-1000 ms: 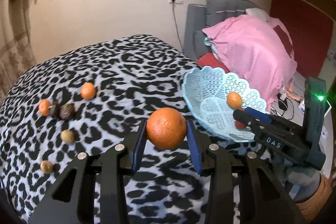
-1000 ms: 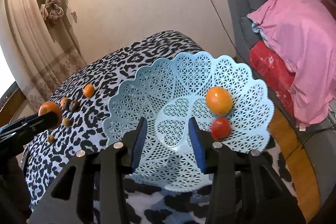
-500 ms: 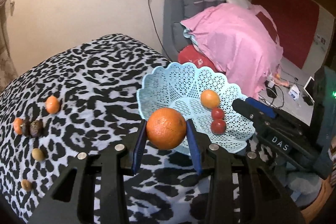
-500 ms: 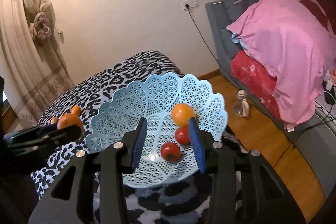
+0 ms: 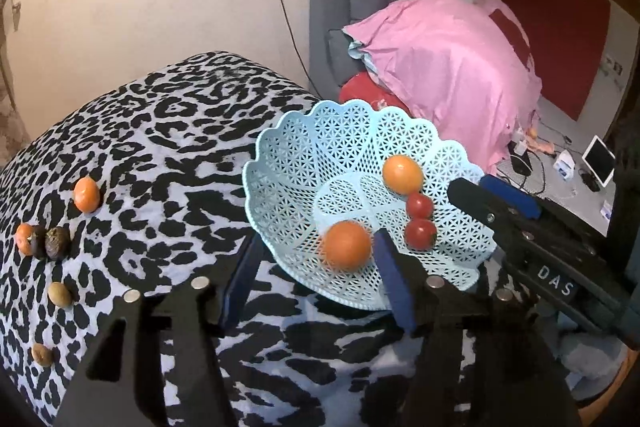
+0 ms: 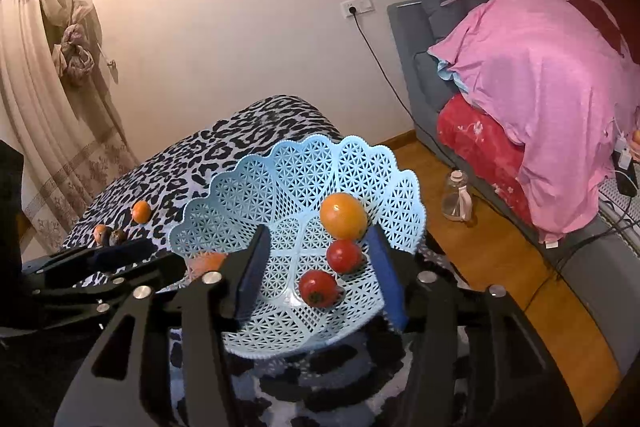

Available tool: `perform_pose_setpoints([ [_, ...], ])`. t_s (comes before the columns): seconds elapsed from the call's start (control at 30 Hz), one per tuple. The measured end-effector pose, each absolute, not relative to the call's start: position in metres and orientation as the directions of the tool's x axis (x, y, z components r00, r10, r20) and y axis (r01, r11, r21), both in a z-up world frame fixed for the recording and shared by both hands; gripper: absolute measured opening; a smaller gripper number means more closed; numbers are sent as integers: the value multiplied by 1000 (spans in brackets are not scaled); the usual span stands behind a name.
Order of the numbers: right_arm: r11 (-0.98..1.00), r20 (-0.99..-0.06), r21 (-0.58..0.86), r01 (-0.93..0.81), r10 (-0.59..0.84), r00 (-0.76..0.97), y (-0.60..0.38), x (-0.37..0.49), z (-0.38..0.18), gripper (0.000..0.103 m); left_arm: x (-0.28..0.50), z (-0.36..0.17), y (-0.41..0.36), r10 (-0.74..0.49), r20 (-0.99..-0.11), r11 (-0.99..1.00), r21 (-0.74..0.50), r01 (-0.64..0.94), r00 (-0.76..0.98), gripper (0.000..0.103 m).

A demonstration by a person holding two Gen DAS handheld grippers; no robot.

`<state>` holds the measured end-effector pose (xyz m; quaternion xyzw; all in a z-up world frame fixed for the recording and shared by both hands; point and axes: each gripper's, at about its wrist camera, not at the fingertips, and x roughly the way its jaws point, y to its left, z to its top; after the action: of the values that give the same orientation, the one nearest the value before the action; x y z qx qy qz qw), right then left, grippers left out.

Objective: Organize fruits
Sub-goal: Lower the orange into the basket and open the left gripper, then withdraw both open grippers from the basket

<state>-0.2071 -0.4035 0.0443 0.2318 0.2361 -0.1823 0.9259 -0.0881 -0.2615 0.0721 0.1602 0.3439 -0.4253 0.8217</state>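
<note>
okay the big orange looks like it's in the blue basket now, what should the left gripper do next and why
Probably pull the left gripper back and swing it toward the loose fruit on the leopard-print cloth. Its jaws have just been opening and now stand clear of the big orange, which sits in the blue basket near two tomatoes. The small orange is among the pieces not yet in the basket.
</note>
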Motion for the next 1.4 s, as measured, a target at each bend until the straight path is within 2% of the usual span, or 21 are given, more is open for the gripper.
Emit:
perform_pose_setpoints([
  [0.1,827,-525,342,446,-226,821,-404,-206,43,56,-86,72,-260,-585,-702,595,-32,803,406,63],
  [0.9,824,-531,339,454,-230,815,-403,-206,41,57,-78,70,-243,-557,-710,649,-49,760,430,76],
  [1.03,824,-528,338,454,-233,816,-401,-206,42,58,-77,72,-236,-554,-707,661,-52,749,440,76],
  [1.13,825,-524,340,451,-232,820,-398,-207,42,65,-75,73,-231,-547,-706,674,-52,737,451,76],
  [1.4,831,-518,341,440,-225,825,-388,-206,45,65,-67,74,-211,-519,-702,718,-48,695,488,76],
])
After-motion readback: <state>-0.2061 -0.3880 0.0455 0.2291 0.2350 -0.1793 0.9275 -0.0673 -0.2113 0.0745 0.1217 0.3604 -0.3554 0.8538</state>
